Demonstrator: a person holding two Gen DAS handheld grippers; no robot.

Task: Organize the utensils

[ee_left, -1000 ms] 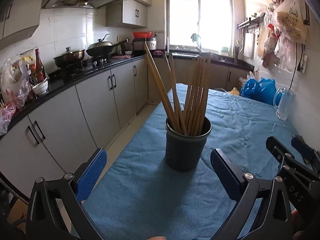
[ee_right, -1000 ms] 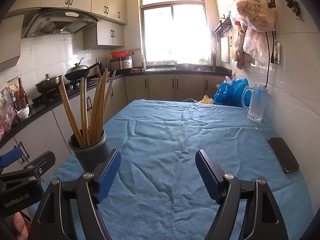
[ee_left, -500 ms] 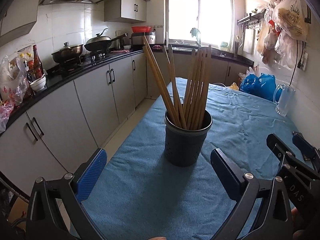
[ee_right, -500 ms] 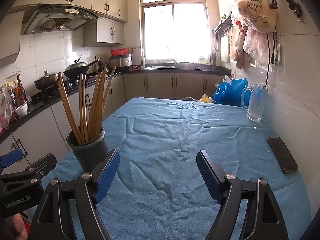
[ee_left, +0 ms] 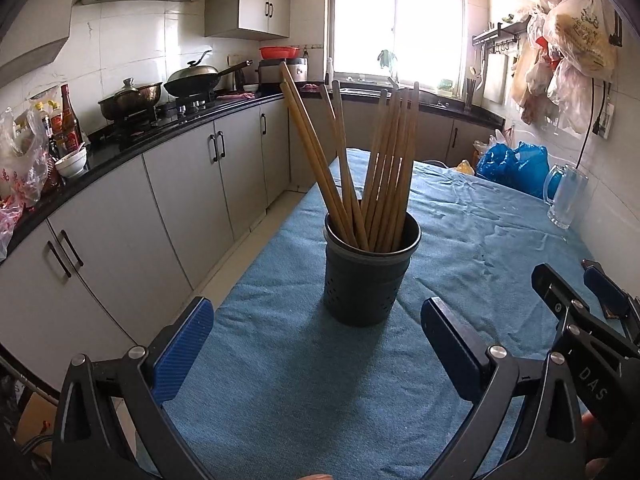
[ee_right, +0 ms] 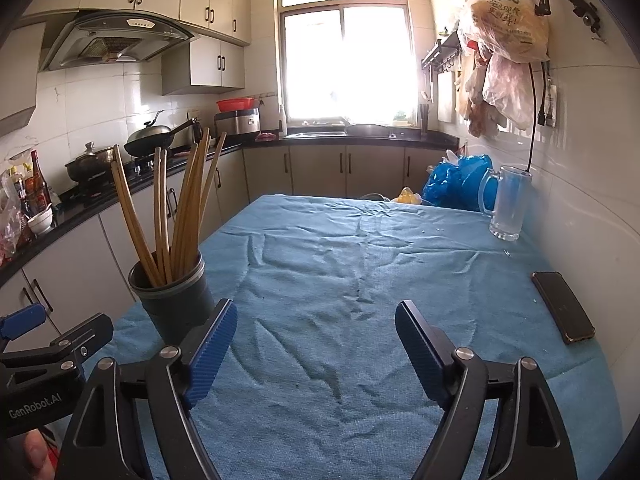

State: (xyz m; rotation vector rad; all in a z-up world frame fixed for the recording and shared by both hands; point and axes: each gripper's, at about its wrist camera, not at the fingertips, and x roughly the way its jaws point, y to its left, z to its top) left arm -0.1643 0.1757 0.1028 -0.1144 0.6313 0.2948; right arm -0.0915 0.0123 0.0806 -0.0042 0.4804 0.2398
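Observation:
A dark perforated utensil holder (ee_left: 366, 276) stands upright on the blue tablecloth (ee_left: 288, 380) and holds several wooden chopsticks (ee_left: 380, 168). My left gripper (ee_left: 316, 322) is open and empty, just short of the holder, which sits ahead between its fingers. In the right wrist view the holder (ee_right: 174, 300) with the chopsticks (ee_right: 176, 208) stands at the left, beside my open, empty right gripper (ee_right: 316, 322). The right gripper also shows at the right edge of the left wrist view.
A glass mug (ee_right: 506, 204) and blue plastic bags (ee_right: 456, 182) stand at the table's far right. A black phone (ee_right: 562, 306) lies by the right wall. Grey kitchen cabinets (ee_left: 120, 232) run along the left, across a narrow floor gap.
Both grippers have drawn back and lifted slightly, so the holder looks a little farther away. The holder and chopsticks have not moved. Both grippers stay open.

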